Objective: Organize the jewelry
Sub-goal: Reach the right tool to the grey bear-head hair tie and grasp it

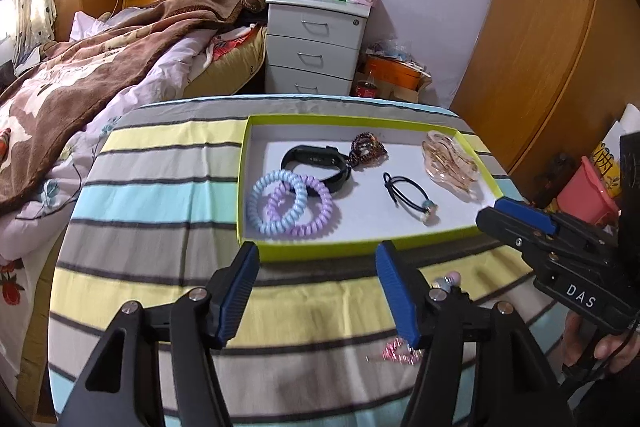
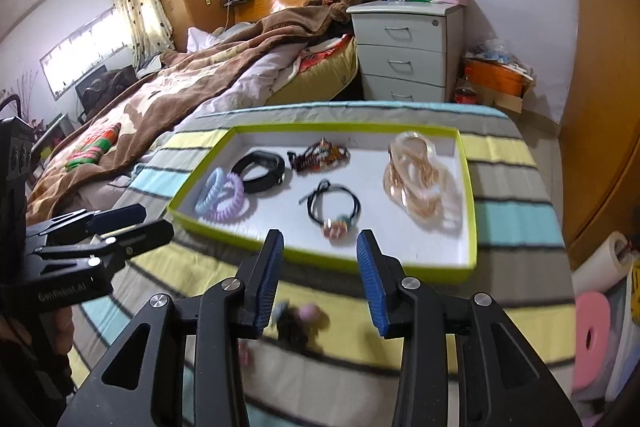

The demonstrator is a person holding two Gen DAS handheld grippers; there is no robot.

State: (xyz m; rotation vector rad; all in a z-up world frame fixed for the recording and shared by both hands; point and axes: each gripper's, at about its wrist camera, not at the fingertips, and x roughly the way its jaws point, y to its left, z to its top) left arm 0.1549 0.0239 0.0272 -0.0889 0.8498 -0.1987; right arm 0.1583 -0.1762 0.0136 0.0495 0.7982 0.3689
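Note:
A green-rimmed white tray (image 1: 320, 250) (image 2: 472, 227) lies on the striped cloth. In it are two coil hair ties (image 1: 290, 205) (image 2: 222, 195), a black band (image 1: 316, 165) (image 2: 260, 167), a dark beaded piece (image 1: 366, 147) (image 2: 320, 153), a black hair tie with beads (image 1: 408, 193) (image 2: 334, 211) and clear pink bangles (image 1: 450, 161) (image 2: 420, 183). My left gripper (image 1: 316, 291) is open and empty before the tray. My right gripper (image 2: 320, 283) is open above a blurred hair tie with pink bead (image 2: 298, 323) on the cloth. A pink clip (image 1: 394, 351) lies near my left gripper's right finger.
A bed with a brown blanket (image 1: 80, 75) lies to the left. A white drawer unit (image 1: 316, 43) and an orange box (image 1: 394, 71) stand behind the table. A wooden wardrobe (image 1: 540, 27) is at the right. A pink bin (image 1: 588, 193) stands at the right.

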